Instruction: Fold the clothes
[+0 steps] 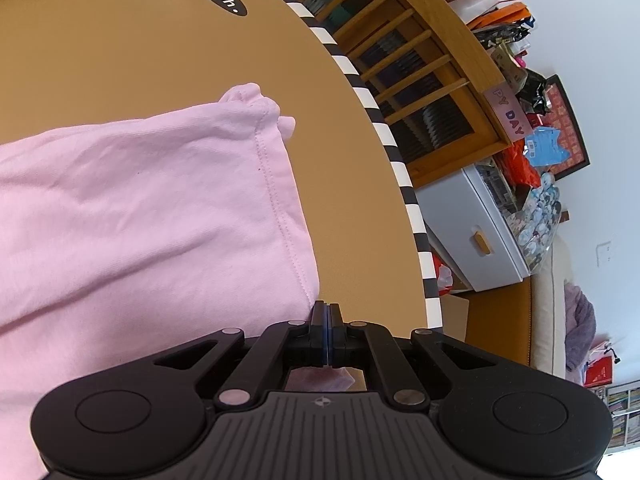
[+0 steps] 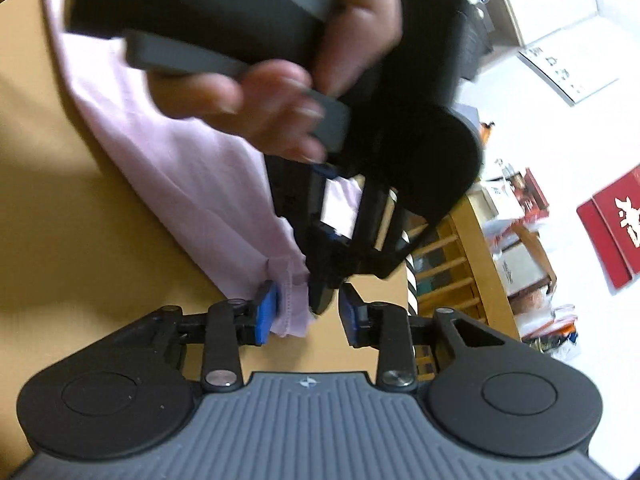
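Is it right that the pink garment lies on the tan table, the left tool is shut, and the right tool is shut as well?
Not quite. The right tool is open: the right wrist view shows its blue pads apart, with a corner of the pink garment between them. The rest holds: the garment lies on the tan table, and the left tool is shut.

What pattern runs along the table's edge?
Black and white stripes on the table edge, clearest in the left wrist view.
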The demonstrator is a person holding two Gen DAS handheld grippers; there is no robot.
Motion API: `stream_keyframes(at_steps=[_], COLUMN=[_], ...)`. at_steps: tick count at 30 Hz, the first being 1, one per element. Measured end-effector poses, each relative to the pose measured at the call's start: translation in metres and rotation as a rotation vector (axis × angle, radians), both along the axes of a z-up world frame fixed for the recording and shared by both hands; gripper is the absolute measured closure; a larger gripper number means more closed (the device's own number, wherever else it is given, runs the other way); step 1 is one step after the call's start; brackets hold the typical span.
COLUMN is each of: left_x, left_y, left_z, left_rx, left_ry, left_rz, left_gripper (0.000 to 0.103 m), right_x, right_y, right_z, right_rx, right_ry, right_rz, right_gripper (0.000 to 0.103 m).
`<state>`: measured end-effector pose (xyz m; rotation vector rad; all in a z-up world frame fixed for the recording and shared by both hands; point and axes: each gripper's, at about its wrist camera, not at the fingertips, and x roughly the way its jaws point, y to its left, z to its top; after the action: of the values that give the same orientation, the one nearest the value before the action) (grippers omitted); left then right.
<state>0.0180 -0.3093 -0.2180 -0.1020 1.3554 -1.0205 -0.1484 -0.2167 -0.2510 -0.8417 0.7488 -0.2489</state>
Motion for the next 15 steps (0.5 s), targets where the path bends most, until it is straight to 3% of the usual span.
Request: stream_keyframes(at_steps=[4,6,8,11,13,15], left_x=[-0.003,-0.002,-0.003,-0.009,-0.019,-0.029], left_y=[-0.005,-0.006,-0.005,0.003,0.010,0.021], left_z=[0.001,0.002,0.005,0.015,0.025,0.032], left_rx=[-0.004,0.005,0.013,0.004,-0.022,-0.039], left_ry=[0.011,0.003,-0.023,-0.075,-0.118,-0.163], left_rz=[0.007,0.028,0.045,0.050,0.053,0.053], left_gripper=[0.099,0.099,0.099,0.094,0.085,0.076], right_x=[0.002,0.004,0.006,0.006,0.009,0.017], right_y=[-0.010,-0.013,-0.015,-0.018,-0.028,-0.048], right_z=[0.003,0.006,0.008,0.007,0.015,0.029], right_rx=[0.033,0.078,0.102,0.119,0.201,0.365], right_ry=[-0.007,0.004,0.015,0.016,0.010,0.000], right_rz=[-0.017,-0.019,-0.016,-0.005,-0.039,-0.110], right_gripper=[0.069,0.086,0.097,0.101,0.101,0.101])
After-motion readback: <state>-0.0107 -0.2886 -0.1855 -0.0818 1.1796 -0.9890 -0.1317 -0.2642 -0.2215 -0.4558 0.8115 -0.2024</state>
